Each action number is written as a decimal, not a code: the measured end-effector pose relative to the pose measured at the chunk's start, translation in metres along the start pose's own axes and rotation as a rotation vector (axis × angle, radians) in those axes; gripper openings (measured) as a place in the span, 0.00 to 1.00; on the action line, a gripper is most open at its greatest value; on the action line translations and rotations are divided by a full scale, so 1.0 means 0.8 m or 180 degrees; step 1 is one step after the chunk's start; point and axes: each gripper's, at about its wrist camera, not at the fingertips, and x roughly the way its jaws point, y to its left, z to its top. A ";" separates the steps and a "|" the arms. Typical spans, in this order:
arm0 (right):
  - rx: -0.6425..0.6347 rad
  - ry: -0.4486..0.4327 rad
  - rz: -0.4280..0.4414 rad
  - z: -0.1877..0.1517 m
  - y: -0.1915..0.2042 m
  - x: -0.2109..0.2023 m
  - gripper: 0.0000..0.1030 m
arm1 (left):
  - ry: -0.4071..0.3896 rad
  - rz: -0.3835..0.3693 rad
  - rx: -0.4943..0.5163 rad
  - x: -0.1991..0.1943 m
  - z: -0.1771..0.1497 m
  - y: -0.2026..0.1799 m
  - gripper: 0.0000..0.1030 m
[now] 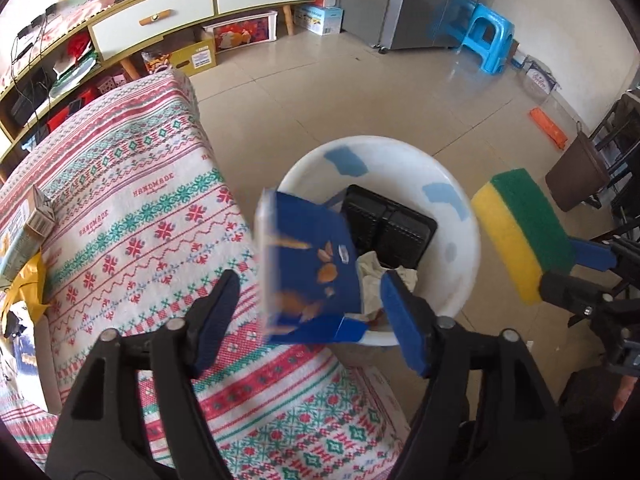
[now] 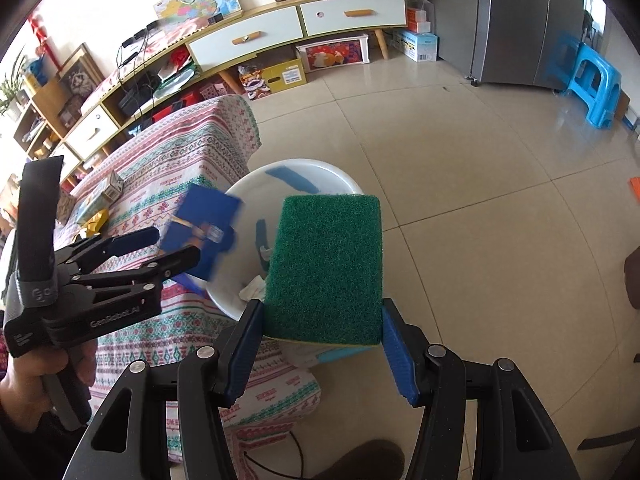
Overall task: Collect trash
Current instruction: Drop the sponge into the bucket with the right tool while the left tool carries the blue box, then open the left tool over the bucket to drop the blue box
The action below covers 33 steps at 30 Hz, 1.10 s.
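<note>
Holding the sponge [image 2: 325, 268], your right gripper [image 2: 320, 344] has its pads pressed on both sides, green face toward the camera, yellow layer seen from the left view. Your left gripper [image 1: 304, 312] stands spread; neither pad touches the blue box [image 1: 310, 268], which is blurred and tilted between and just beyond the fingers, over the near rim of the white basin [image 1: 404, 160]. The basin sits on the tiled floor [image 1: 360, 88], just beside the bench [image 1: 132, 208], which carries a patterned cloth. Inside the basin lie a black tray [image 1: 394, 226] and crumpled paper [image 1: 374, 268]. On the bench, well apart from the basin, lie a carton [image 1: 28, 224] and a yellow wrapper [image 1: 30, 284]. Farther off stand a cabinet [image 1: 192, 4], a fridge [image 1: 432, 0] and a blue stool [image 1: 486, 34].
</note>
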 end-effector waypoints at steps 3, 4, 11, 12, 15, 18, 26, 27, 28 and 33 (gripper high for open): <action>-0.0013 0.0006 -0.0005 0.002 0.002 0.001 0.57 | -0.0012 -0.0015 -0.0095 -0.002 0.000 0.008 0.80; -0.0021 0.0008 -0.0008 0.003 0.002 0.002 0.57 | -0.0013 -0.0029 -0.0123 -0.002 -0.001 0.011 0.80; -0.0042 0.0040 -0.0035 0.007 0.010 0.010 0.57 | -0.0022 -0.0004 -0.0191 -0.019 -0.011 0.033 0.81; -0.0044 0.0047 -0.0040 0.008 0.012 0.012 0.57 | -0.0021 0.0001 -0.0201 -0.021 -0.013 0.038 0.81; -0.0051 0.0064 -0.0051 0.013 0.018 0.017 0.57 | -0.0022 0.0030 -0.0219 -0.031 -0.022 0.052 0.81; -0.0054 0.0069 -0.0069 0.018 0.027 0.024 0.57 | -0.0027 0.0048 -0.0238 -0.038 -0.030 0.065 0.81; 0.0033 0.0079 -0.0078 0.032 0.044 0.037 0.68 | -0.0026 0.0108 -0.0312 -0.058 -0.049 0.100 0.81; 0.0048 0.0079 -0.0076 0.033 0.046 0.038 0.74 | -0.0025 0.0122 -0.0320 -0.060 -0.051 0.105 0.81; 0.0050 0.0074 -0.0082 0.034 0.048 0.038 0.76 | -0.0027 0.0127 -0.0328 -0.062 -0.053 0.109 0.81; -0.0016 0.0086 -0.0128 0.037 0.064 0.042 0.79 | -0.0016 0.0151 -0.0396 -0.072 -0.063 0.132 0.81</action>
